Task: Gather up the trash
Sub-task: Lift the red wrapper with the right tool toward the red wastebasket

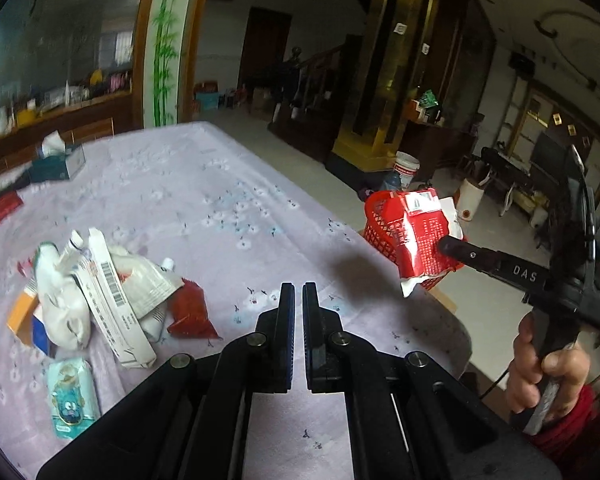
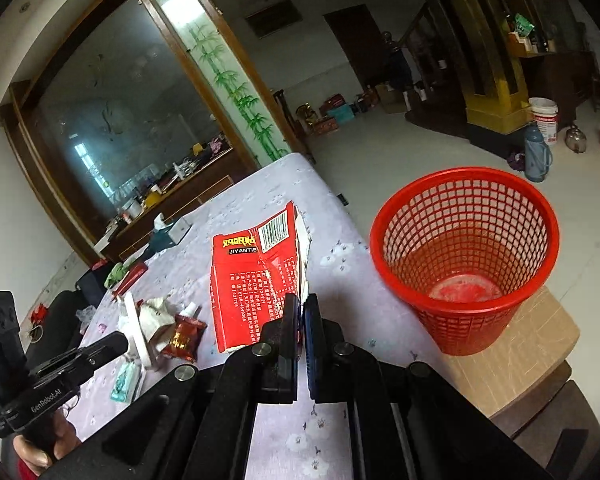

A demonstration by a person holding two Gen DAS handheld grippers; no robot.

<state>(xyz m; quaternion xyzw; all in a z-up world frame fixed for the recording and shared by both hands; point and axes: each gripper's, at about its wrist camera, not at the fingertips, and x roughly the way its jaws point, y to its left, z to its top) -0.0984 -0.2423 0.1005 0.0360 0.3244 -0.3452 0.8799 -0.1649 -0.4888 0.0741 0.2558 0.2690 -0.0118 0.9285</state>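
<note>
My right gripper (image 2: pixel 302 300) is shut on a flattened red carton (image 2: pixel 256 276), held above the table left of the red mesh basket (image 2: pixel 466 256). From the left wrist the same red carton (image 1: pixel 422 236) hangs at the right gripper (image 1: pixel 446 246), in front of the red basket (image 1: pixel 380 224). My left gripper (image 1: pixel 298 292) hovers over the table, its jaws nearly together with nothing between them. A pile of trash (image 1: pixel 96 296) lies to its left: white wrappers, a barcoded box, a red pouch (image 1: pixel 190 310). The trash pile (image 2: pixel 160 326) also shows in the right wrist view.
The basket stands on a tan stool (image 2: pixel 532 364) off the table's right edge. A teal tissue pack (image 1: pixel 70 398) lies near the pile. A tissue box (image 1: pixel 58 162) sits at the table's far left. The lilac floral tablecloth (image 1: pixel 204 200) covers the table. A hand (image 1: pixel 540 372) grips the right tool.
</note>
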